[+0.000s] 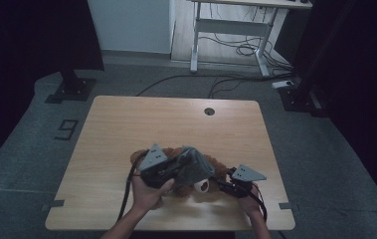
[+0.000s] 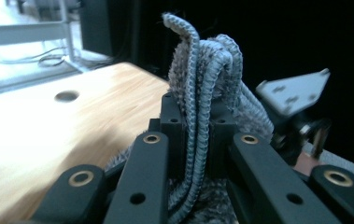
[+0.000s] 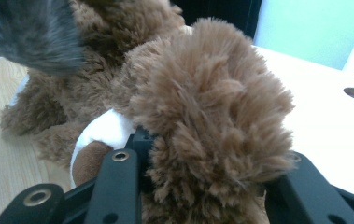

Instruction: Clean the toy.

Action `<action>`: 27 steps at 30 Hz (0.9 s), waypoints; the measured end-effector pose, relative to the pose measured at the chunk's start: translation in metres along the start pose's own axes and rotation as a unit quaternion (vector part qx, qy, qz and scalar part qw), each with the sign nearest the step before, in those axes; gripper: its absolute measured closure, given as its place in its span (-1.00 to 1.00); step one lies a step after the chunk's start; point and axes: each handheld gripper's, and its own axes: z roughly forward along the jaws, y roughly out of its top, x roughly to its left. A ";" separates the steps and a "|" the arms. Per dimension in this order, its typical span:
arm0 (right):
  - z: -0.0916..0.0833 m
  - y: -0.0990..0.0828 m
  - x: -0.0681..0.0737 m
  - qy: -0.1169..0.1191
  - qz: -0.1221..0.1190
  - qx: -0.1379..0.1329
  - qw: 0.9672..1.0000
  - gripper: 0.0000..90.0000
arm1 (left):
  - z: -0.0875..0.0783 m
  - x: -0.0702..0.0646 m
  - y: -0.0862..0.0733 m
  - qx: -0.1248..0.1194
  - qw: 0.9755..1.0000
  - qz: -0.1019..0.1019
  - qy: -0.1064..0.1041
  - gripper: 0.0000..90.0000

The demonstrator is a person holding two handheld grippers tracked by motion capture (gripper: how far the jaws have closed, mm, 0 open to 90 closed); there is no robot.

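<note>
Two claws worked one brown plush toy [image 1: 216, 172] at the near edge of the counter [image 1: 126, 129]. Our left claw [image 2: 198, 140] was clamped tight on the ribbed hem of a grey knit garment [image 2: 212, 79], which draped over the toy's middle. Our right claw [image 3: 202, 186] was closed on a furry limb of the toy, steadying it just beside a white paw.

We judged the step to be working the garment along the toy's body; whether on or off we could not tell. The next move called for a steady pull on the hem with the left claw, while the right kept the toy from sliding or lifting.

The counter was pale wood with a round cable hole [image 1: 209, 111] near its far edge. Beyond it lay grey floor with loose cables [image 1: 235, 47], a white desk frame [image 1: 226, 30] and dark curtains at both sides.
</note>
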 end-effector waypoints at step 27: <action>-0.001 -0.004 0.000 -0.003 0.018 0.007 1.000 0.31 | 0.058 0.034 -0.039 0.132 0.989 -0.012 0.058 0.79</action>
